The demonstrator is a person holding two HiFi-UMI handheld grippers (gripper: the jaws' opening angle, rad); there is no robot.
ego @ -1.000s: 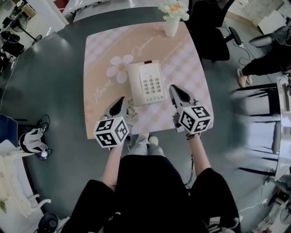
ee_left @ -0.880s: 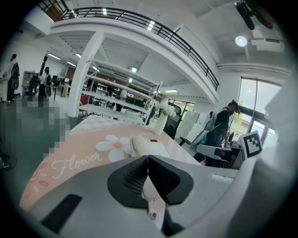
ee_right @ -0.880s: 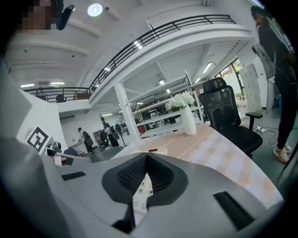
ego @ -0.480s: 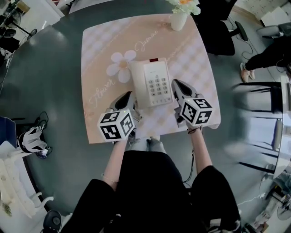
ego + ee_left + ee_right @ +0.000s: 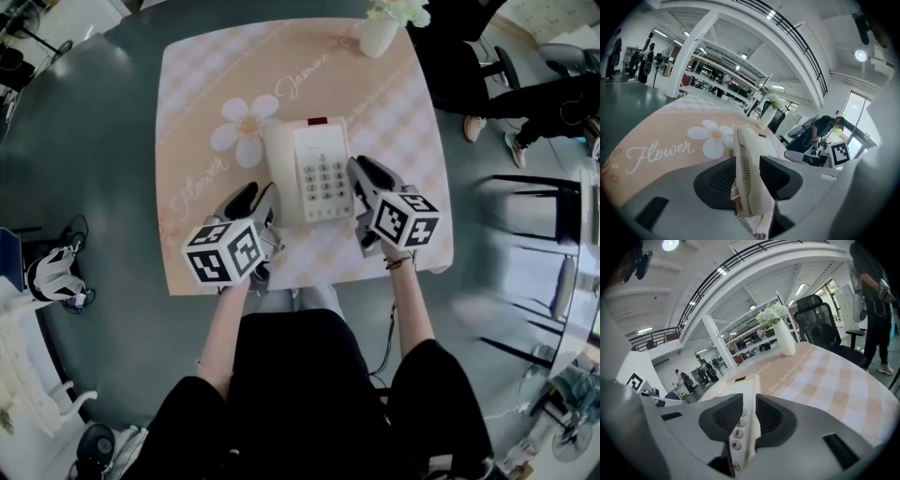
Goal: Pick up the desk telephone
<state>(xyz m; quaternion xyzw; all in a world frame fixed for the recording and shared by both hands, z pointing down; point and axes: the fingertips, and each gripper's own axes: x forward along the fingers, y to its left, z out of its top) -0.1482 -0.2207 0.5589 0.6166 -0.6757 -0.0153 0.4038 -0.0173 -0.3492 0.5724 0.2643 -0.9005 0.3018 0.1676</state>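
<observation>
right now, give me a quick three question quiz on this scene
1. True or false: the vase stands apart from the phone.
2. What lies between the left claw's jaws? A keypad, B handset, C vase.
3. What is printed on the cloth left of the phone?
Key: 1 true. 2 B; those jaws have just been opening, handset between them. 3 a white flower.

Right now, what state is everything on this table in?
desk telephone: flat on the table, handset on its cradle.
left gripper: jaws just opened, straddling the handset, not clamped.
right gripper: jaws just opened, straddling the telephone's keypad edge, not clamped.
vase: upright, holding flowers.
</observation>
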